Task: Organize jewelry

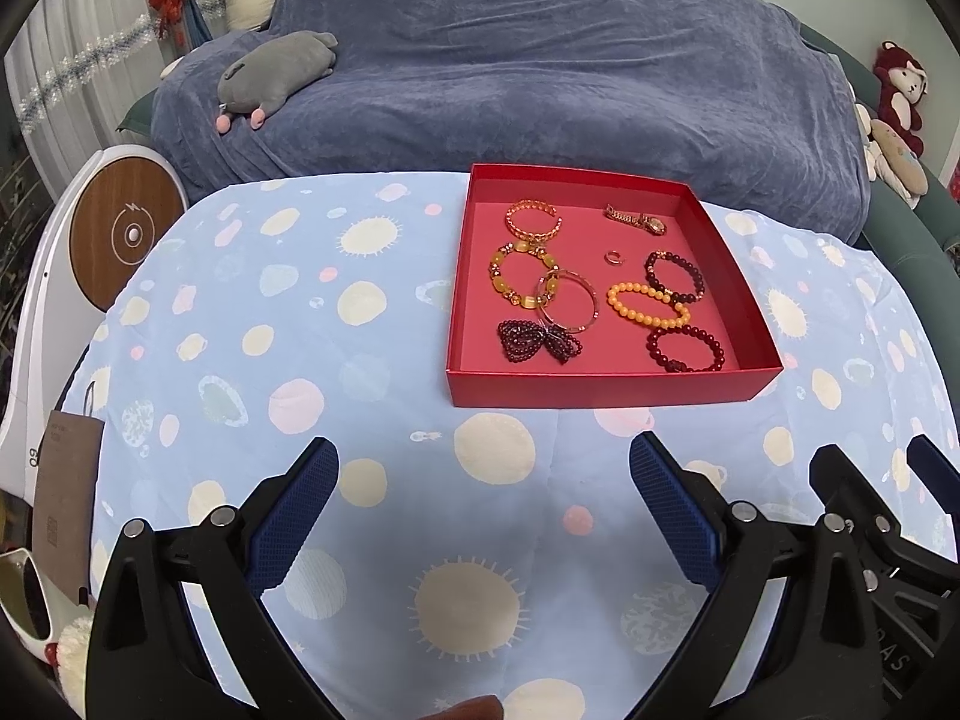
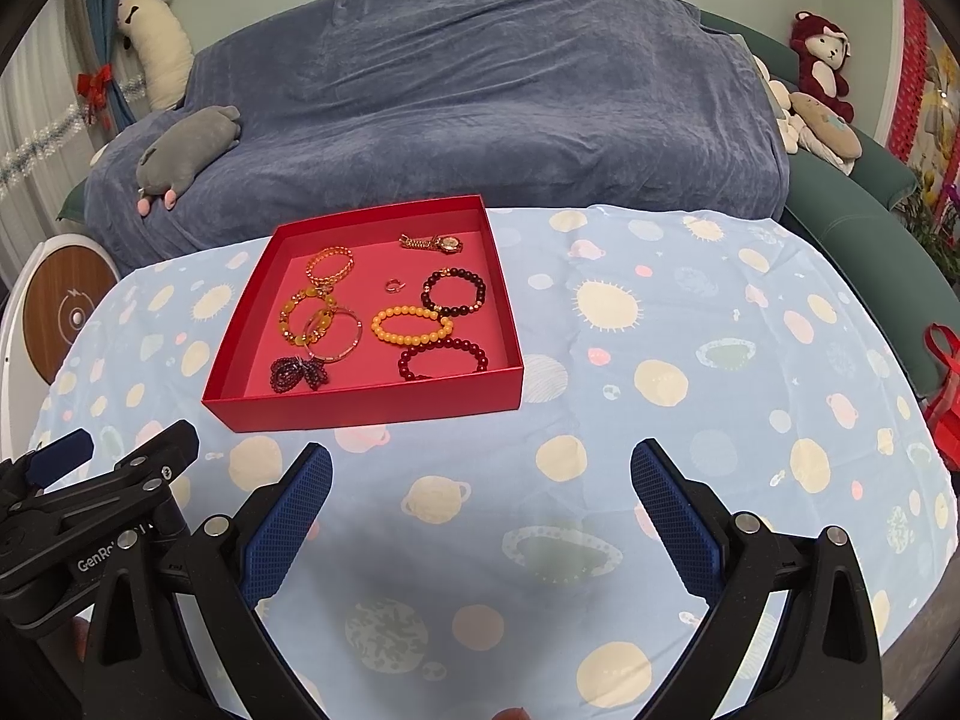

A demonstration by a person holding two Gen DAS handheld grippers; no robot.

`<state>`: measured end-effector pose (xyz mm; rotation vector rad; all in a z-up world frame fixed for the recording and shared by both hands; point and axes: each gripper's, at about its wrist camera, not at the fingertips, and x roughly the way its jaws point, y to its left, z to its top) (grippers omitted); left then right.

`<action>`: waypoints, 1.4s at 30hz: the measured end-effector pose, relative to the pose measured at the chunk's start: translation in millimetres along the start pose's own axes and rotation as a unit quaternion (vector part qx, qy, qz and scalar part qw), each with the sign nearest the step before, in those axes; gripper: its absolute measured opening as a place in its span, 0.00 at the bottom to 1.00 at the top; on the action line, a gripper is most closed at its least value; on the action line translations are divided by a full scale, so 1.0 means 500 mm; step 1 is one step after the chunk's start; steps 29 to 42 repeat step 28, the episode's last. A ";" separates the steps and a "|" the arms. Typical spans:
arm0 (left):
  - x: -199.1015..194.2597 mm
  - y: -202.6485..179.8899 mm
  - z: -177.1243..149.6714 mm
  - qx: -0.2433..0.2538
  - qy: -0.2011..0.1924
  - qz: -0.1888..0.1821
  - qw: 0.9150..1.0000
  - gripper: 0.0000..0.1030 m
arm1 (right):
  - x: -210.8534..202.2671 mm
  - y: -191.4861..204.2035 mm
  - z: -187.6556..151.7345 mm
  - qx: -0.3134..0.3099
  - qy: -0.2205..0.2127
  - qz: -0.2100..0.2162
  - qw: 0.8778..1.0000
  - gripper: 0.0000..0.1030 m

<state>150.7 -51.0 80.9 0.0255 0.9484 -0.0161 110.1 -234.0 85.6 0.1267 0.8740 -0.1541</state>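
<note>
Ahead of both spread, empty tools — left tool (image 1: 483, 480), right tool (image 2: 480, 480) | red tray (image 1: 606, 387) on tabletop, holding jewelry | yellow bead bracelet (image 1: 648, 303): light, floppy, slippery; best pinched across one strand.

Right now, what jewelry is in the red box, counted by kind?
All in the red box:
Bracelets: 6 (gold chain, amber bead, clear bangle, orange bead, dark bead, dark red bead)
Watch: 1
Ring: 1
Beaded bow: 1
Total: 9
</note>
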 end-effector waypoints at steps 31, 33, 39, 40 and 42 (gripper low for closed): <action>0.001 -0.006 -0.006 0.003 -0.005 0.005 1.000 0.90 | -0.001 0.002 0.003 -0.003 0.000 -0.001 1.000 0.93; 0.001 -0.006 -0.006 0.003 -0.005 0.005 1.000 0.90 | -0.001 0.002 0.003 -0.003 0.000 -0.001 1.000 0.93; 0.001 -0.006 -0.006 0.003 -0.005 0.005 1.000 0.90 | -0.001 0.002 0.003 -0.003 0.000 -0.001 1.000 0.93; 0.001 -0.006 -0.006 0.003 -0.005 0.005 1.000 0.90 | -0.001 0.002 0.003 -0.003 0.000 -0.001 1.000 0.93; 0.001 -0.006 -0.006 0.003 -0.005 0.005 1.000 0.90 | -0.001 0.002 0.003 -0.003 0.000 -0.001 1.000 0.93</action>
